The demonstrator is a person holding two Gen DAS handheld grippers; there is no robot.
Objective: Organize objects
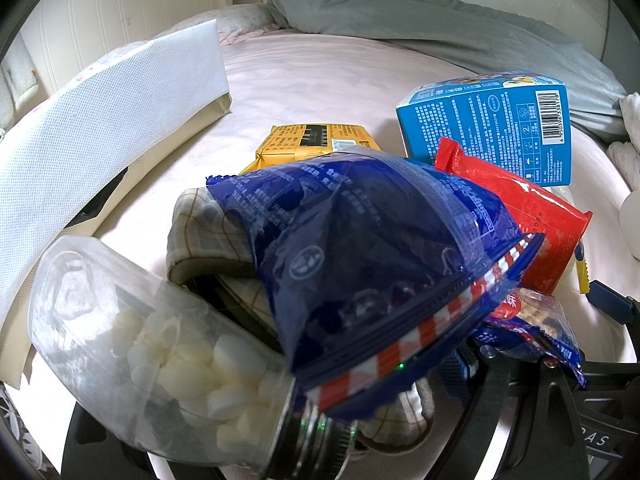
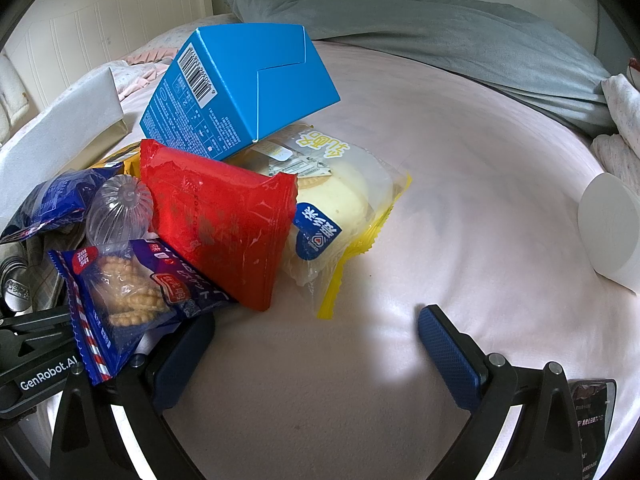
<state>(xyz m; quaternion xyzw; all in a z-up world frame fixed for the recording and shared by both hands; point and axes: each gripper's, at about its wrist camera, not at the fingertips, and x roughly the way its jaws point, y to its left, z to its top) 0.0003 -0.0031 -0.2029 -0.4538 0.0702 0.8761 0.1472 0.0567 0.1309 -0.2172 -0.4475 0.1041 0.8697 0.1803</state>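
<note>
A heap of snacks lies on the pink bed sheet (image 2: 440, 160). In the left wrist view a dark blue snack bag (image 1: 360, 248) and a clear jar of white candies (image 1: 140, 328) lie right in front of the camera and hide my left gripper's fingers. Behind them are a red packet (image 1: 520, 216), a blue box (image 1: 488, 128), a yellow packet (image 1: 316, 144) and a checkered cloth (image 1: 204, 232). My right gripper (image 2: 316, 344) is open on bare sheet. A cookie bag (image 2: 120, 296) rests on its left finger (image 2: 184, 360). A bun packet (image 2: 340, 200) lies under the blue box (image 2: 240, 92).
A white fabric bin (image 1: 100, 140) stands open at the left. A grey blanket (image 2: 400, 20) runs along the back. A white roll (image 2: 608, 228) sits at the right. My left gripper's black body (image 2: 44, 378) is beside the heap. A clear ribbed bottle (image 2: 120, 208) sits in the heap.
</note>
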